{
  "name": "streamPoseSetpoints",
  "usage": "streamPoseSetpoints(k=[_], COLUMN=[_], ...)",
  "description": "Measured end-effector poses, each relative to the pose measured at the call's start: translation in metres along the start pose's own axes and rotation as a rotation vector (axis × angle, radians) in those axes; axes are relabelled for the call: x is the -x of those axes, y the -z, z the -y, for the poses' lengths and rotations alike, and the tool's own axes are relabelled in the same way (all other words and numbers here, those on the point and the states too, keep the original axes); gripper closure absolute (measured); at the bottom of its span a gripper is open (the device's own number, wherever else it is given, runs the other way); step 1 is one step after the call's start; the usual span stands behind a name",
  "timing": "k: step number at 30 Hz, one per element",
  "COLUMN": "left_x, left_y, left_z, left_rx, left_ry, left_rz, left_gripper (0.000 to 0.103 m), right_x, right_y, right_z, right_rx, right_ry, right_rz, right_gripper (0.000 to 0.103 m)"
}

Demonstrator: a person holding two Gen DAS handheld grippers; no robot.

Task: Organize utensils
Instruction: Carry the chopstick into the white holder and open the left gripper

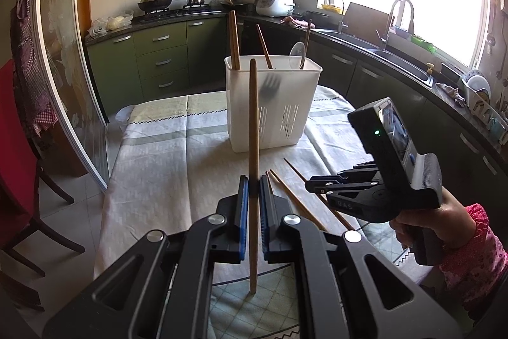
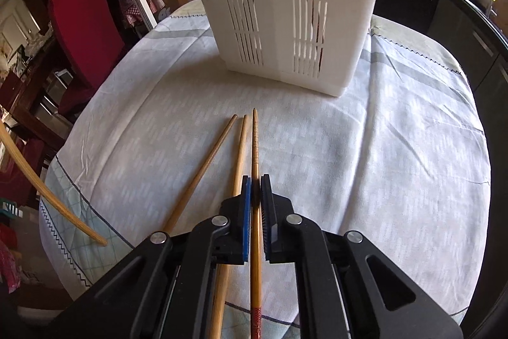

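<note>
Chopsticks on a round table under a pale cloth [image 2: 397, 148], with a white slotted utensil holder [image 1: 273, 104] standing upright further back.

Left wrist view:
- Left gripper [image 1: 253, 196] pinching 1 plain wooden chopstick [image 1: 253, 148] between blue pads, held nearly upright, its top level with the holder's rim in the picture, its lower end hanging below the fingers.
- Inside the holder: 2 brown chopsticks [image 1: 234, 40] at the left corner, 1 more [image 1: 264, 46] leaning in the middle, a pale spoon [image 1: 297, 53] and a thin stick at the right. A dark fork shape [image 1: 270, 84] showing through the translucent wall.
- Right gripper [image 1: 312, 183] seen from the side, low over the table, pointing at the loose chopsticks [image 1: 298, 199]; a hand [image 1: 431, 221] in a pink patterned sleeve around its handle. Jaw state not readable from this side.
- Behind: green kitchen cabinets, a hob with pans, a sink under a bright window.

Right wrist view:
- Right gripper [image 2: 256, 202] pressed together on 1 ribbed orange-brown chopstick with a red band near its thick end [image 2: 255, 148], tip pointing towards the holder.
- 2 plainer chopsticks [image 2: 222, 154] lying just left of it on the cloth, the nearer one passing under the left finger.
- Held chopstick of the left gripper showing as a curved pale stick [image 2: 41, 189] at the left edge.
- Holder's top cut off by the frame, so its contents mostly hidden here; only the dark fork blur and the 2 slotted panels visible.
- A red chair beyond the table at the left.
</note>
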State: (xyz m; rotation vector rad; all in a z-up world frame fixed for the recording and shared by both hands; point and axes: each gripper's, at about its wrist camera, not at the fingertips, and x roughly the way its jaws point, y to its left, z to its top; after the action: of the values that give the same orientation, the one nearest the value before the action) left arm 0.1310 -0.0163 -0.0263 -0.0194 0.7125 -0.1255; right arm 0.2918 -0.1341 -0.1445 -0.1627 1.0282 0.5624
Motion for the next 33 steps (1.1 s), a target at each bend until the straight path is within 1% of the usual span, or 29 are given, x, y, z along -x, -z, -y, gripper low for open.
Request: streamPoseSetpoints(k=[5, 8, 11, 17, 25, 29, 33], left_x=[0.001, 0.004, 0.007, 0.013, 0.018, 0.022, 0.025], left_y=[-0.001, -0.002, -0.003, -0.004, -0.007, -0.013, -0.027], left_z=[-0.001, 0.000, 0.002, 0.007, 0.009, 0.010, 0.011], left_rx=[0.002, 0.002, -0.002, -0.014, -0.021, -0.021, -0.018], left_ry=[-0.003, -0.005, -0.006, -0.007, -0.006, 0.000, 0.023], left_rz=[0.012, 0.017, 0.025, 0.039, 0.050, 0.062, 0.071], left_gripper=[0.096, 0.096, 0.096, 0.096, 0.096, 0.096, 0.096], right_x=[0.049, 0.076, 0.097, 0.118, 0.128, 0.141, 0.156], right_y=[0.001, 0.008, 0.013, 0.025, 0.026, 0.025, 0.022], right_z=[0.003, 0.002, -0.003, -0.007, -0.007, -0.008, -0.007], right_rx=[-0.014, -0.008, 0.001, 0.014, 0.010, 0.015, 0.021], right_ry=[-0.035, -0.050, -0.057, -0.062, -0.063, -0.066, -0.072], right_rz=[0.119, 0.177, 0.216, 0.250, 0.283, 0.314, 0.349], right_gripper=[0.096, 0.096, 0.096, 0.096, 0.096, 0.096, 0.096])
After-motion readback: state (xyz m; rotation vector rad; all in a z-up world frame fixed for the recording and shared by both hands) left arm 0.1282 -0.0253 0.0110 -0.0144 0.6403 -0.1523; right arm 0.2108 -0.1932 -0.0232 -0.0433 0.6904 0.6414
